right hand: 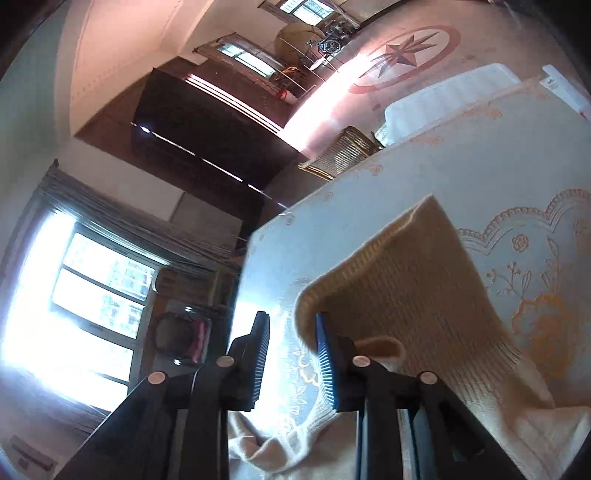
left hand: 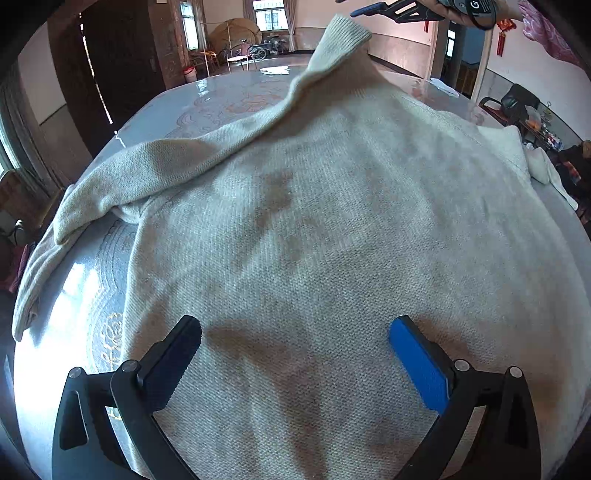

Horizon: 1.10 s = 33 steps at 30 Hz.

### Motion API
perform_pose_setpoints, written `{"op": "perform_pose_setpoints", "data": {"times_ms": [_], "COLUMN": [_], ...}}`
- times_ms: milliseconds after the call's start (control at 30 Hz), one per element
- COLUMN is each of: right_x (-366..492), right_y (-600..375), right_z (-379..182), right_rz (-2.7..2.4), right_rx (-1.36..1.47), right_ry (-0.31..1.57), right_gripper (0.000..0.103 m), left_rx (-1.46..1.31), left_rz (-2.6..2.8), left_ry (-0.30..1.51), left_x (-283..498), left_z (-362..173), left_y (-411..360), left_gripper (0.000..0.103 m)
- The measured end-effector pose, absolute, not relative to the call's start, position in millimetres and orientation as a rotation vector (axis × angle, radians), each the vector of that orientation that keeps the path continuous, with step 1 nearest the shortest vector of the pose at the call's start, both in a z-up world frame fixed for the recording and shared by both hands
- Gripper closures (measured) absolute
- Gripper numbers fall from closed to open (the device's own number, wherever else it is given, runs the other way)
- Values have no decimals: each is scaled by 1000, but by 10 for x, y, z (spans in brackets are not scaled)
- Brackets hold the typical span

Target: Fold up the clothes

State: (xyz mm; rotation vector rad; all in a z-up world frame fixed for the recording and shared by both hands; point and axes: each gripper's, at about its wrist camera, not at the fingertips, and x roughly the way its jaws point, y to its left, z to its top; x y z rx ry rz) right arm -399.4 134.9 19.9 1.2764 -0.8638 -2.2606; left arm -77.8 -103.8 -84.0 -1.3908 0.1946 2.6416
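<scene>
The left claw (left hand: 295,354) hovers wide open over the cream sweater (left hand: 314,229), gripping nothing. The sweater lies spread flat on the patterned desk (left hand: 92,317), so the body looks unfolded. One sleeve (left hand: 155,162) lies across the desk, its cuff (left hand: 345,31) lifted beside the right claw (right hand: 291,354), whose fingers stand slightly apart; whether they pinch it I cannot tell.
</scene>
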Motion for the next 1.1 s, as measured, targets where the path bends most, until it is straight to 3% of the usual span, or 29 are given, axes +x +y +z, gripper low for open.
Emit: {"op": "perform_pose_setpoints", "data": {"times_ms": [167,367,533,633,733,967,1100], "right_x": [-3393,-2231,-1612,-1349,-1346,-1419,-1412], "right_y": [1205,1464,1453,1488,1558,1731,1751], "right_z": [249,-455,-990,-1068,-1081,-1071,-1043], "right_rz": [-2586,-2519,-2537,-2687,-2768,-2772,-2777], "right_rx": [1306,1481,1505,1285,1294,1342,1348], "right_ry": [-183,62,388,425,347,180,174], "right_gripper": [76,76,75,64,51,39,38], "left_rx": [-1293,-1291,-1197,-1168,-1216,-1333,-1482], "left_rz": [2756,2686,2637,2614,2607,2642,2645], "left_ry": [192,532,741,756,697,697,489], "left_x": [-1333,-2122,-2388,-2452,-2613,-3262,-3586], "left_z": [-561,-828,-906,-892,-893,-881,-806], "left_y": [-1186,-863,-682,-706,-746,-1007,-1322], "left_gripper": [0,0,0,0,0,0,0]}}
